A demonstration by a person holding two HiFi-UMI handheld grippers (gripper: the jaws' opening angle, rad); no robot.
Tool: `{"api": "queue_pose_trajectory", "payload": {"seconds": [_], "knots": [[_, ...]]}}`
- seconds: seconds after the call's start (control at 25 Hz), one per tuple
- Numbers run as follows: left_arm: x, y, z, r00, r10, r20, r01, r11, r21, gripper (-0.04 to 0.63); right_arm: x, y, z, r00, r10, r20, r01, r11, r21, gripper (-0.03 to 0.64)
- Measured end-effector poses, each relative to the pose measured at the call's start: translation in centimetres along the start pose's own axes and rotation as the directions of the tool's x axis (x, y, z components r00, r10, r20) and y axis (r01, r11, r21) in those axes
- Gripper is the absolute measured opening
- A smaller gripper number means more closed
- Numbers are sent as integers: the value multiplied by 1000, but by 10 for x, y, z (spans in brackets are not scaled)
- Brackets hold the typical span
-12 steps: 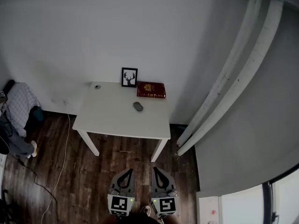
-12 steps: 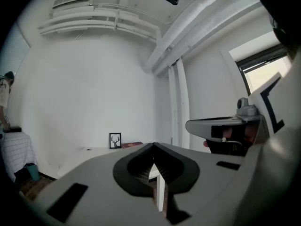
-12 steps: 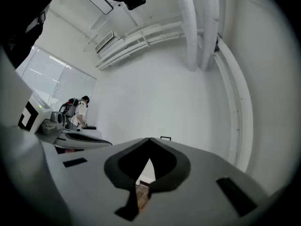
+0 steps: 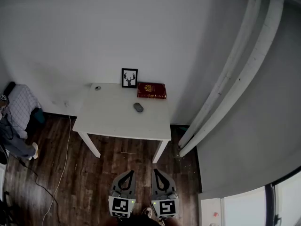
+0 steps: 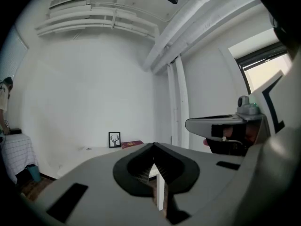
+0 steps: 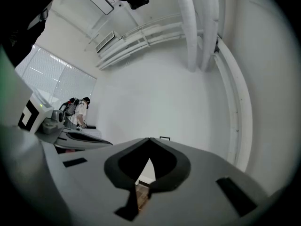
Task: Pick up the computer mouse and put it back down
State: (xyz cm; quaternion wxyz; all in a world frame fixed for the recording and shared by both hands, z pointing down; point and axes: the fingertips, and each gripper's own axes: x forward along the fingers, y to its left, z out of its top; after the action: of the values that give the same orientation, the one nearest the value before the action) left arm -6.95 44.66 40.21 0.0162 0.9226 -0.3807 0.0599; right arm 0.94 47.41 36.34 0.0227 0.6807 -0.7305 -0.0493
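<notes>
In the head view I am holding my left claw [image 4: 129,172] and my right claw [image 4: 156,171] side by side over the wooden floor, well short of the white table [image 4: 106,119]. The computer mouse [image 4: 138,107] is lying on the table's far half, just nearer than the red book [image 4: 152,90] (a framed deer picture [image 4: 130,78] is leaning at the wall to the book's left).

In the left gripper view, my left jaws are pressing tip to tip, gripping nothing, and pointing at the far table.

In the right gripper view, my right jaws are likewise meeting, empty.

I judge I am only starting the approach. Next I need to step to the table, spread one claw's jaws and lower them around the mouse.
</notes>
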Motion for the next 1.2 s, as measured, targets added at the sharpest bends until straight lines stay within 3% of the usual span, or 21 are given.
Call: {"api": "queue_pose_trajectory", "payload": {"seconds": [0.16,0.36,0.68,0.92,1.2], "knots": [[5,-7,-3,1000,6,-10,-6,1000,-5,2,-1,-4,0,1000,17,-3,-17,1000,10,20],[12,-17,-13,999,7,-46,-10,997,-74,2,-6,-11,-3,999,53,7,-53,998,15,20],[21,-35,-24,997,35,-68,-40,996,-74,2,-7,-38,-22,998,66,-9,-66,998,7,20],[41,-19,-28,995,47,-86,-56,993,-100,2,14,-40,-36,995,88,-38,-87,996,36,20],[101,13,-46,994,-7,-113,-6,993,-114,2,81,-51,-50,996,71,-58,-68,997,38,20]]}}
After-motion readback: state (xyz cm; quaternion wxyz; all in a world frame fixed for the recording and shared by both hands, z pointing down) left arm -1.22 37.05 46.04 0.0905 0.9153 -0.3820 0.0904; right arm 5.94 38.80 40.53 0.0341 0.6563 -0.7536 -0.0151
